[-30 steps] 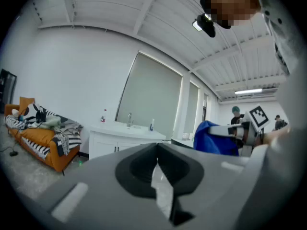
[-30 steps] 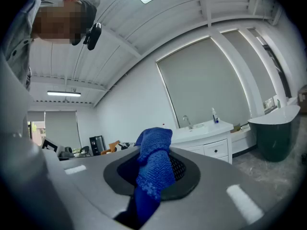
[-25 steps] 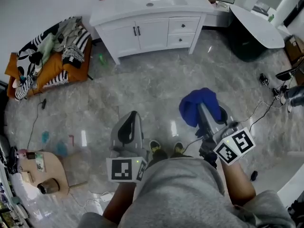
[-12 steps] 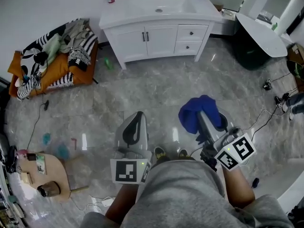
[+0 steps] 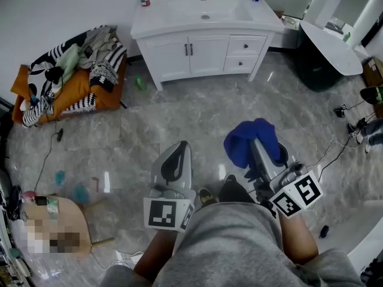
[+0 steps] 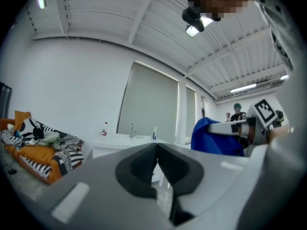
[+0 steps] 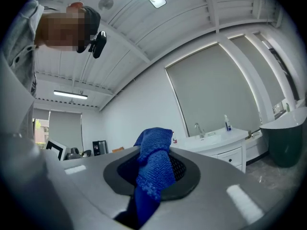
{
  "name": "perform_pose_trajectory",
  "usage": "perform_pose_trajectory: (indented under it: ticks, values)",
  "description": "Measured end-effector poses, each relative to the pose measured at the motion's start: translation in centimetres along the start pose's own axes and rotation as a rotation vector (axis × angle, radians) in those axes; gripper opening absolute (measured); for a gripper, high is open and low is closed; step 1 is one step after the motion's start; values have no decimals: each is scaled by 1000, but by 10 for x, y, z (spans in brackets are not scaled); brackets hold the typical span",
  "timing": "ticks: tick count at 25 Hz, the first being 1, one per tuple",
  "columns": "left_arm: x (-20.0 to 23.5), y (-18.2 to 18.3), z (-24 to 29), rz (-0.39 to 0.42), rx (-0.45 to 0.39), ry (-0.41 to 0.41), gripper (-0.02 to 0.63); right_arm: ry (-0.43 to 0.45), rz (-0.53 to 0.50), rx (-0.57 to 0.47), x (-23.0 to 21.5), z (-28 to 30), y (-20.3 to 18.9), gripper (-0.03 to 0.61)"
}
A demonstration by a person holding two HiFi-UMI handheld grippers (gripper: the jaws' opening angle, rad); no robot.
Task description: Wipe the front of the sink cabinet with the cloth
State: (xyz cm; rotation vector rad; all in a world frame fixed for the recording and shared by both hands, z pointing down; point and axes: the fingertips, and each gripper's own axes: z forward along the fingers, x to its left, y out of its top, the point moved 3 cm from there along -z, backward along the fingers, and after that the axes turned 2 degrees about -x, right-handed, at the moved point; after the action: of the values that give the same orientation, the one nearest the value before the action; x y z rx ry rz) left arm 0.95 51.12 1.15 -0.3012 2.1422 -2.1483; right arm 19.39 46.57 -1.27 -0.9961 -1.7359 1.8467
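**cloth pinched, cabinet well ahead: what could spoil the wipe**

the right gripper [image 7: 152, 174] has its jaws clenched on the blue cloth [image 5: 248, 139]. the right gripper view shows a fold of it nipped between the dark pads, with the rest bunched up over the tips. the left gripper [image 6: 157, 151] has its jaws pressed together on nothing. the cloth hangs over the floor [image 5: 179, 109], well apart from the sink cabinet [image 5: 206, 55], so i judge no wiping has begun.

my main worry is the hold. only a narrow fold is caught, so dragging it across the cabinet front could pull it free. the cloth is also heaped on top, not spread ahead of the tips, so hard plastic could meet the painted doors before fabric does. the slim dark door handles [image 5: 188, 49] and the drawer knobs stick out, and looped pile could catch on them. (the walk itself is a risk too: the floor looks slick.)

on materials:
- the cloth is a nubby, knitted-looking terry, soft and limp.
- the cabinet is smooth white with flat panelled doors and two drawers, on short legs.
- its pale counter [image 5: 173, 14] has a rounded basin sunk into it.
- the floor is glossy grey marbled tile that throws back the lights.
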Motion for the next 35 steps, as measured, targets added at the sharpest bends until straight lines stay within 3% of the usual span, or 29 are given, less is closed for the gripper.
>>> perform_pose_trajectory:
  ticks: [8,16,21,35]
  values:
    - [8,-5,3,-25,4,-1,9,19,21,-28,-3,8,10,66]
    - [25,-9,18,-26,15,17,9,-2,84,27,-27,35,-2,66]
    - [38,-13,38,-13,26,30,9,5,54,25,-41,59,-4,66]
    - [94,-12,175,-10,63,57,9,-39,17,39,-147,178,12,66]
